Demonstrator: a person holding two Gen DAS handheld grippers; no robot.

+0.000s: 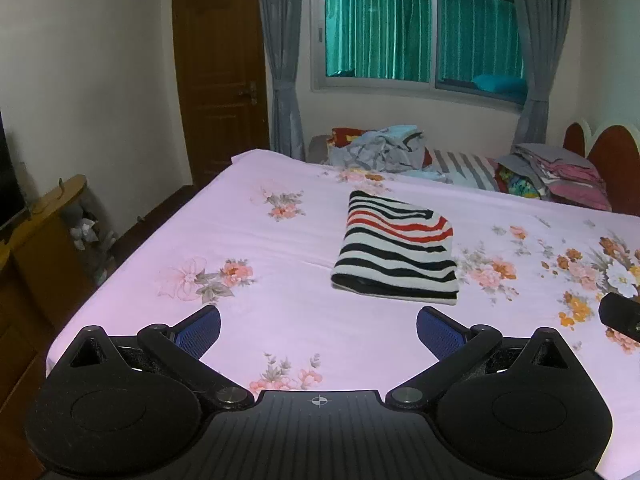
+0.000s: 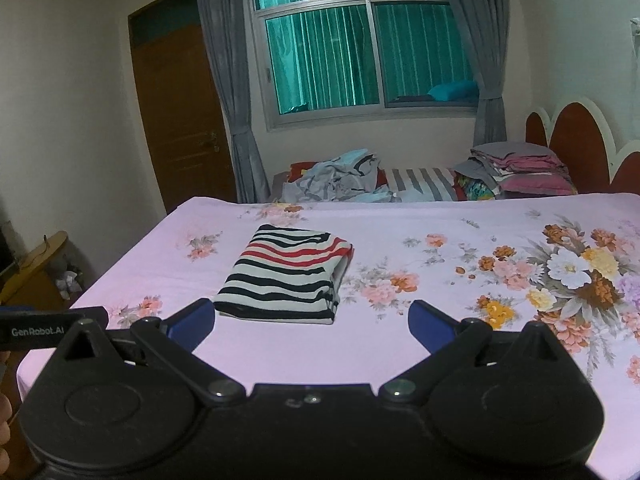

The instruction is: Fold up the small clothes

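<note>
Garment (image 1: 396, 248) with stripes lies folded at frame centre; left claw (image 1: 318, 332) and right claw (image 2: 312, 326) gape apart, empty; next probably the unfolded pile (image 2: 340, 176).

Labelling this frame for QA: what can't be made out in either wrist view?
- Inner layers of the folded black, white and red striped garment: hidden by its own top layer, both views.
- Crumpled grey and blue clothes heap at the far bed edge: too tangled and small to count items.
- Right hand-held gripper in the left wrist view: cut off by the right edge.
- Left hand-held gripper in the right wrist view: only a labelled black bar shows at the left edge.
</note>
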